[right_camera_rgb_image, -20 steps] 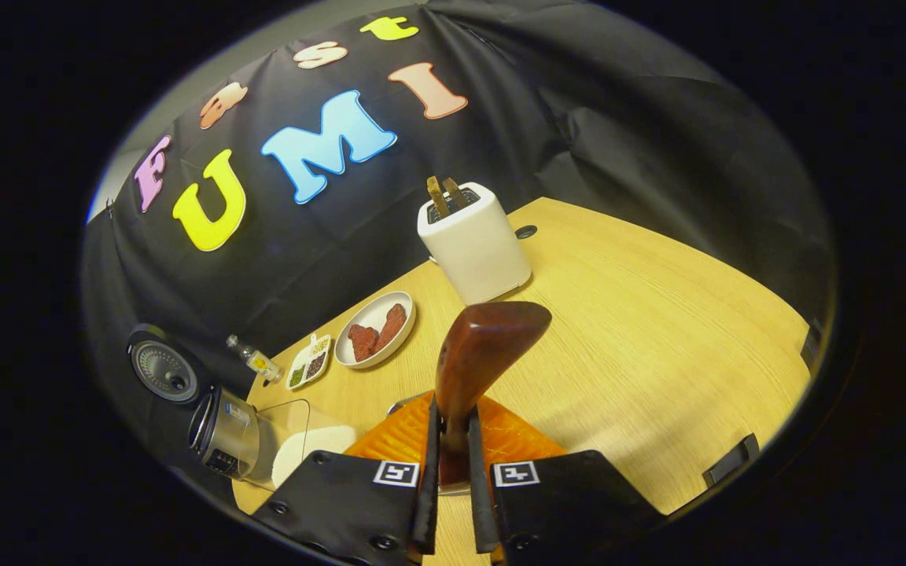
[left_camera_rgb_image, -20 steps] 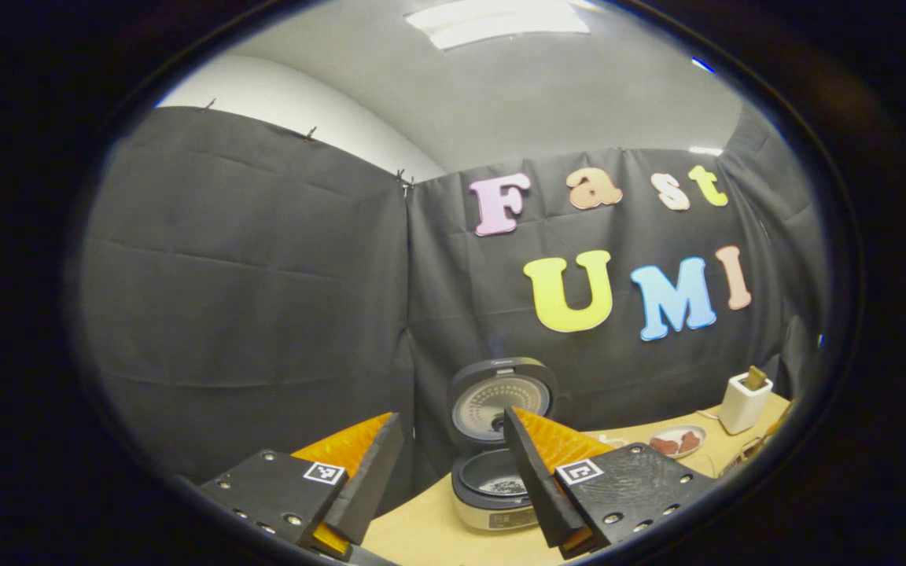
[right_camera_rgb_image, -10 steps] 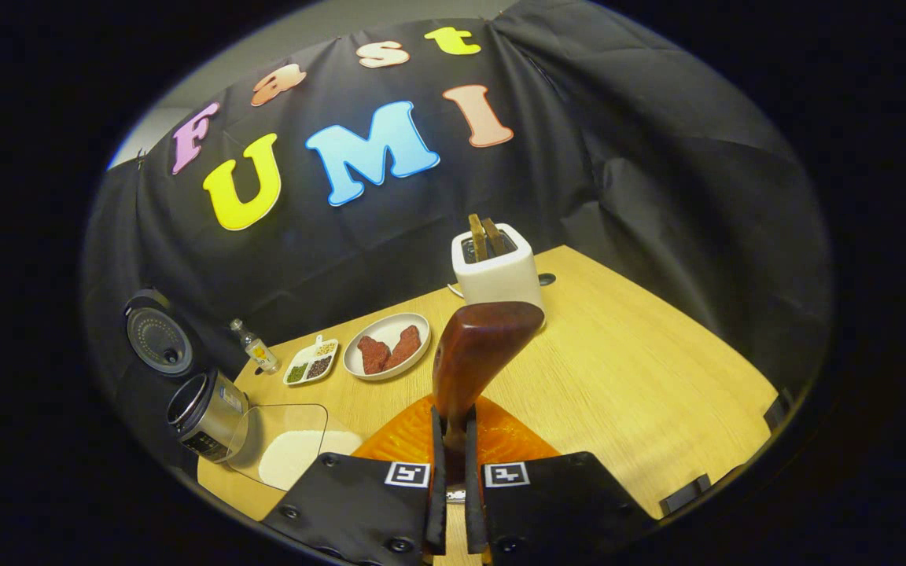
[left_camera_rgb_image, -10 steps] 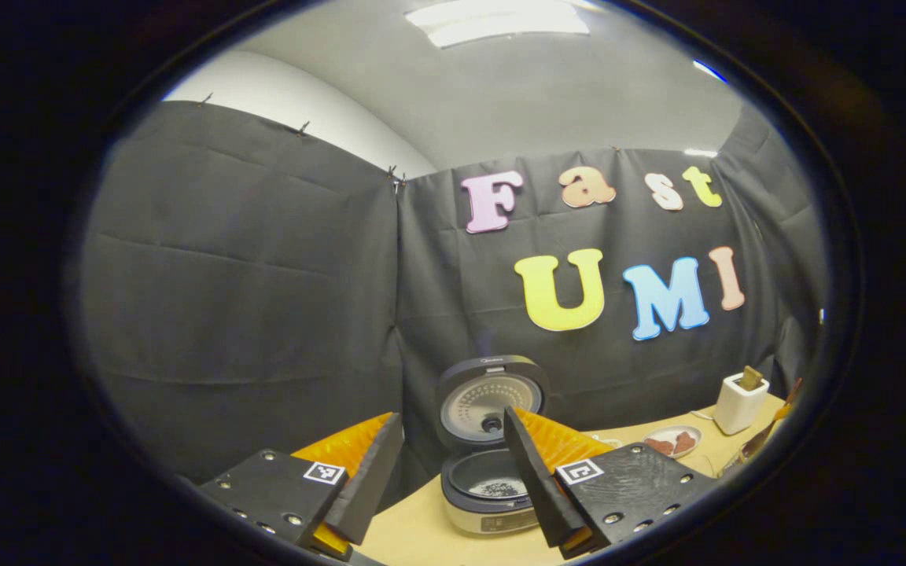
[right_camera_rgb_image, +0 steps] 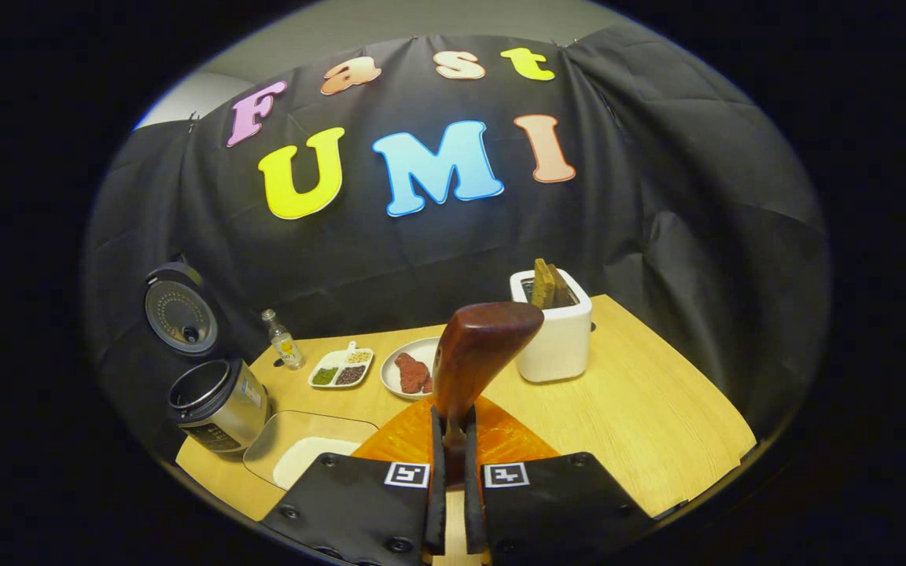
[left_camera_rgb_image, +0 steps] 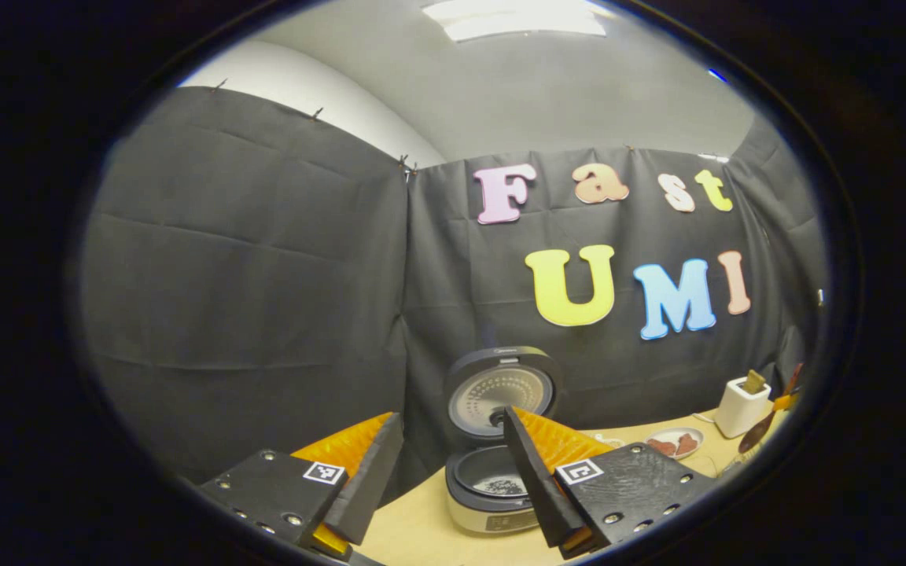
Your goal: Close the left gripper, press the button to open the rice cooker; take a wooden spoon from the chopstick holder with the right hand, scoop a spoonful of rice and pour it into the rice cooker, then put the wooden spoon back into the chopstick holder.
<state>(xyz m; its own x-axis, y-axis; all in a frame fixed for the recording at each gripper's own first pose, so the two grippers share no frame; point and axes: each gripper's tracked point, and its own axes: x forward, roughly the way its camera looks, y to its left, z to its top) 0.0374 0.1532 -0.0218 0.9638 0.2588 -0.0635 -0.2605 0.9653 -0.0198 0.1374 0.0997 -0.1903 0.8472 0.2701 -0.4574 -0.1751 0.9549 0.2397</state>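
Wooden spoon (right_camera_rgb_image: pixel 478 350): one, dark reddish polished wood, rounded bowl uppermost; its handle is clamped between the nearly closed jaws of the right gripper (right_camera_rgb_image: pixel 453 503), the lower handle hidden there.

Left gripper (left_camera_rgb_image: pixel 453 472): jaws spread wide, holding nothing, raised above the desk's (right_camera_rgb_image: pixel 642 409) left end.

Rice cooker (right_camera_rgb_image: pixel 217 405): one, metal-sided cylinder at the desk's left edge, round lid (right_camera_rgb_image: pixel 179 313) standing up open; dark inner pot holds what may be a few grains, hard to make out.

Chopstick holder (right_camera_rgb_image: pixel 555 334): one, white, rounded box near the back edge, two wooden pieces protruding.

Clear tray (right_camera_rgb_image: pixel 307 448): one, at the front edge, white rice inside, partly cut off by the gripper.

Also one small bottle (right_camera_rgb_image: pixel 283 344), one divided dish (right_camera_rgb_image: pixel 340 369), one white plate (right_camera_rgb_image: pixel 414 369) with red pieces, partly behind the spoon.
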